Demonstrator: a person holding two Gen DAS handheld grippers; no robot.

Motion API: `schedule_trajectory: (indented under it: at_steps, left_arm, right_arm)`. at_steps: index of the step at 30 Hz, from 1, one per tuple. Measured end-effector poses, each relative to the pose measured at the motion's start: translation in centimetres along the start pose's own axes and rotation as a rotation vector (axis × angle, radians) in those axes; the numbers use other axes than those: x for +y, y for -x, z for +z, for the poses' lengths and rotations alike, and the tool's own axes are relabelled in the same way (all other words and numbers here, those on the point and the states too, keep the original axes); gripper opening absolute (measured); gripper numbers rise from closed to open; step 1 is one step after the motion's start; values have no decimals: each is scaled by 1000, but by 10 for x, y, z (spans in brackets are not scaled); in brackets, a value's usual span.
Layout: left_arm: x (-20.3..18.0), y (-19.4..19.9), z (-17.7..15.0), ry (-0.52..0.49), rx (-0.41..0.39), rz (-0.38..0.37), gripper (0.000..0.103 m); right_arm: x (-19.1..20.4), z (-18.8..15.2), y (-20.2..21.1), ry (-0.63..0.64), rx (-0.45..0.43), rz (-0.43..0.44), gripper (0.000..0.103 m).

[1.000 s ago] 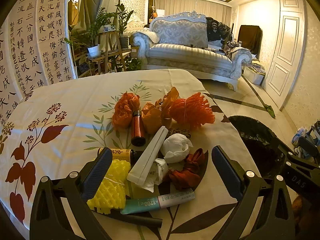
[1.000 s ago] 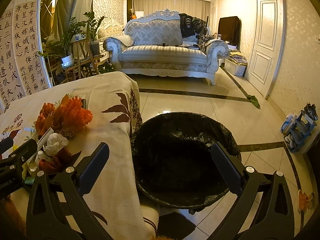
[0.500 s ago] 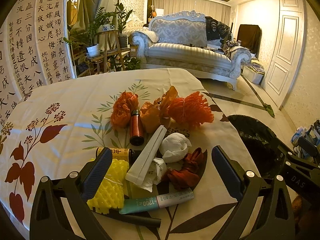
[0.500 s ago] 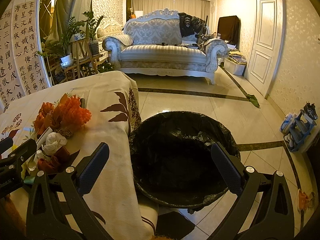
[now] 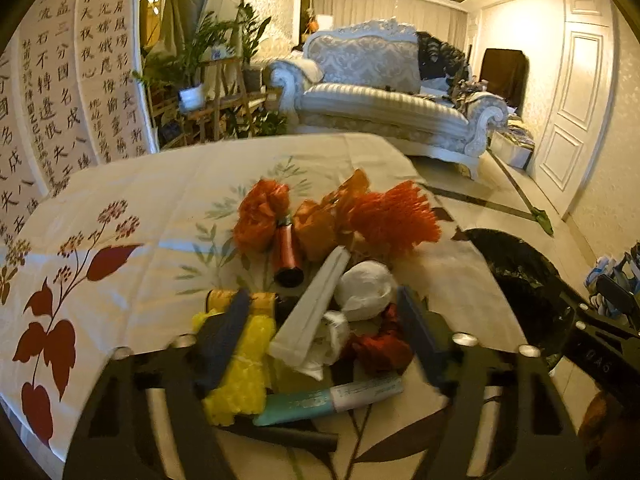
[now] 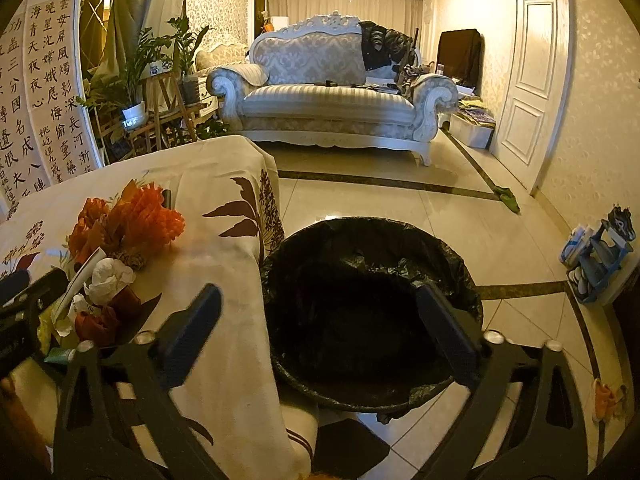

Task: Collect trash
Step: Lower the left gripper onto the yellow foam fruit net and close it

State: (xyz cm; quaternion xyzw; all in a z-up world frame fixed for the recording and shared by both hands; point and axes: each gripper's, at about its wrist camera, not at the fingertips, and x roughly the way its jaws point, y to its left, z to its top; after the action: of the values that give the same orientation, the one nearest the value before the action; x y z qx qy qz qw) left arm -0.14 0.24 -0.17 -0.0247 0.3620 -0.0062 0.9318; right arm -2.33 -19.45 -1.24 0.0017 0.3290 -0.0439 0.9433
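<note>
Both grippers have just been closing. The left gripper [image 5: 320, 320] narrows around the trash pile [image 5: 320, 312] on the counter [image 5: 140, 208], not yet clamped. The right gripper [image 6: 332, 324], empty and unclenched, hovers above the bin [image 6: 372, 312].

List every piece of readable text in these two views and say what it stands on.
Calligraphy scrolls: columns of Chinese characters, among them "成", "名", "夜夜心", "長河".
Teal tube: print on its white label, too blurred to read.
Right gripper body, in the left wrist view: embossed letters, not legible.
Yellow can: mostly hidden, nothing readable.
Nothing readable on the bin.
</note>
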Motion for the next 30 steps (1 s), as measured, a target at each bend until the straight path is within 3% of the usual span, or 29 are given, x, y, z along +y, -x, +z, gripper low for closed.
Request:
schedule_trajectory:
  at_steps: [3,4,16,30]
  left_arm:
    - [13,-1,-2,21,12,-4,69]
    - [17,1,-3,16,3,10,69]
    - [53,0,-3,14,9,93,69]
    - [63,-14,4,4,24,105,69]
  right_arm:
    - [4,-3,1,7,13,10,82]
    - [6,-4,1,10,15,7,76]
    - [33,2,-1,45,35,56,75]
    - [42,14,-16,49,65,67,75]
